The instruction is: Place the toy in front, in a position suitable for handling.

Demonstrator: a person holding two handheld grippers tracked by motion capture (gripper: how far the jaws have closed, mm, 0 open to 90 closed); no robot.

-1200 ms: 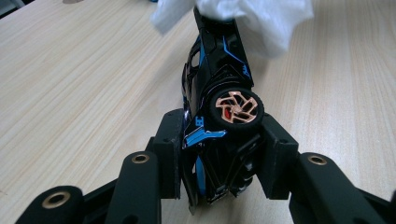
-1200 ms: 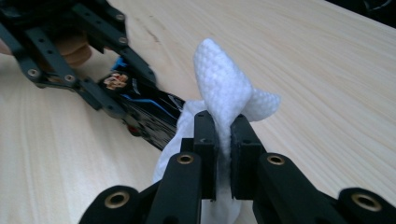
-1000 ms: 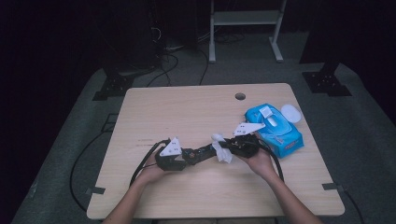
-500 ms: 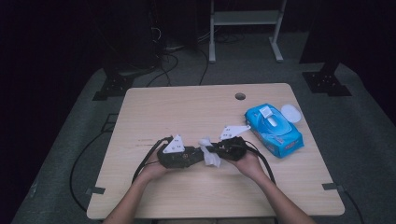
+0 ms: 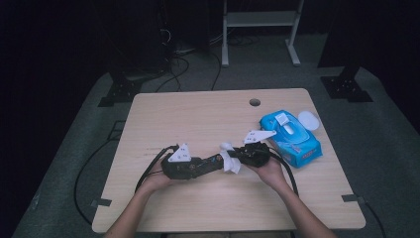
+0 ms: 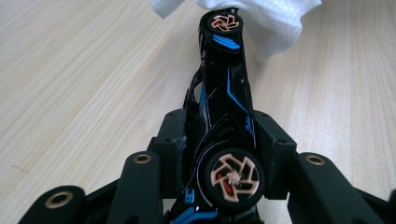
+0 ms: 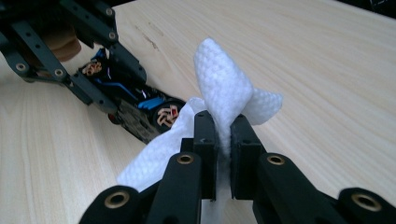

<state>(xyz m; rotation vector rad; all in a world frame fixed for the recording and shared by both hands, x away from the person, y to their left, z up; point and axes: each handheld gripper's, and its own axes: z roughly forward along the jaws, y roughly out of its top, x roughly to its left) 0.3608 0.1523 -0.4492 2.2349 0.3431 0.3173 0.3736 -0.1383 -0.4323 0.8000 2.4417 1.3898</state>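
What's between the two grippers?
In the high view, the left gripper holds a toy car pointing at the right gripper. Between them hangs a white wipe, pinched by the right gripper and touching the car's front end.

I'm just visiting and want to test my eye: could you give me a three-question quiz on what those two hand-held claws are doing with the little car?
1. True or false: the left gripper is clamped on a black toy car.
2. What does the right gripper hold? A) a sponge B) a white wipe C) a brush
3. Fill in: the blue wipes pack lies on the table to the person's ____ side.

Key:
1. True; the car sits sideways between the jaws, a wheel facing the camera.
2. B; the wipe touches the car's far end.
3. Right.
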